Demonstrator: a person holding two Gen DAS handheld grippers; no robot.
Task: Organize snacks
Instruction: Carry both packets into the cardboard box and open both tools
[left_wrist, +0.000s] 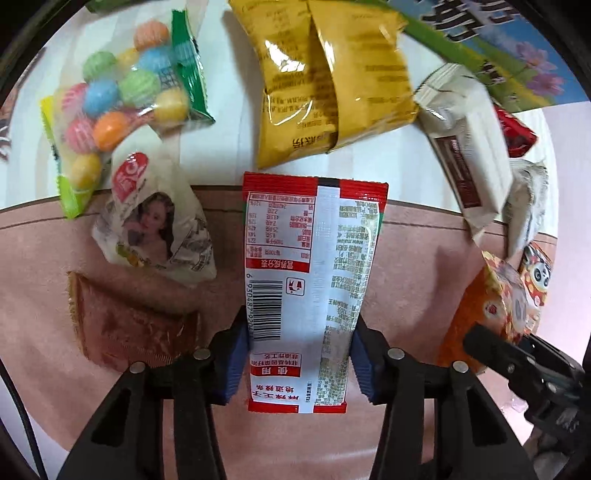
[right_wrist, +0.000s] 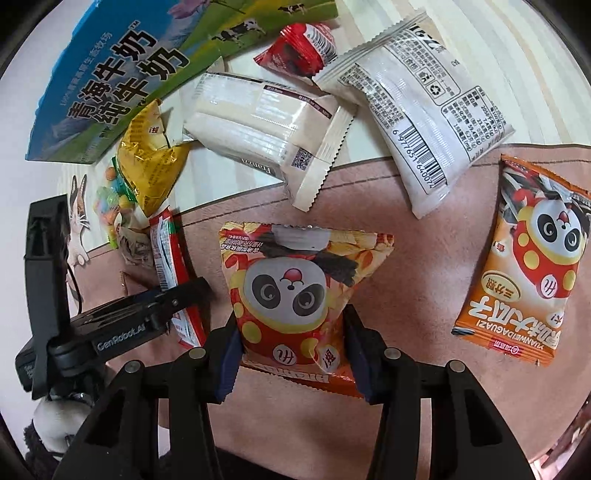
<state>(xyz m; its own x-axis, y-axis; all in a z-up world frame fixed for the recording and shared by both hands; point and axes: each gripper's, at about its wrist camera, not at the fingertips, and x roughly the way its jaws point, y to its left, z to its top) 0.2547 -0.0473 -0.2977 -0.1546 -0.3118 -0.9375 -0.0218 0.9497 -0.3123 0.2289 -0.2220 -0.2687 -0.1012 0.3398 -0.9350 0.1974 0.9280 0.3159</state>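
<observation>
My left gripper (left_wrist: 297, 363) is shut on a red and white spicy-strip packet (left_wrist: 310, 280), barcode side up, over the pink mat (left_wrist: 37, 277). My right gripper (right_wrist: 291, 363) is shut on a red and orange panda snack bag (right_wrist: 295, 295) over the same mat (right_wrist: 406, 258). In the right wrist view the left gripper (right_wrist: 177, 299) shows at the left with the red packet (right_wrist: 168, 258) in it. The right gripper (left_wrist: 509, 354) and its panda bag (left_wrist: 495, 295) show at the right of the left wrist view.
On or near the mat lie a candy-ball bag (left_wrist: 118, 99), a white bag with a portrait (left_wrist: 155, 225), a brown packet (left_wrist: 129, 325), two yellow bags (left_wrist: 332, 77), white wafer packs (right_wrist: 266, 129), a white barcode pack (right_wrist: 417, 110), an orange panda sunflower-seed bag (right_wrist: 524, 258), a small red packet (right_wrist: 299, 48) and a milk carton box (right_wrist: 110, 74).
</observation>
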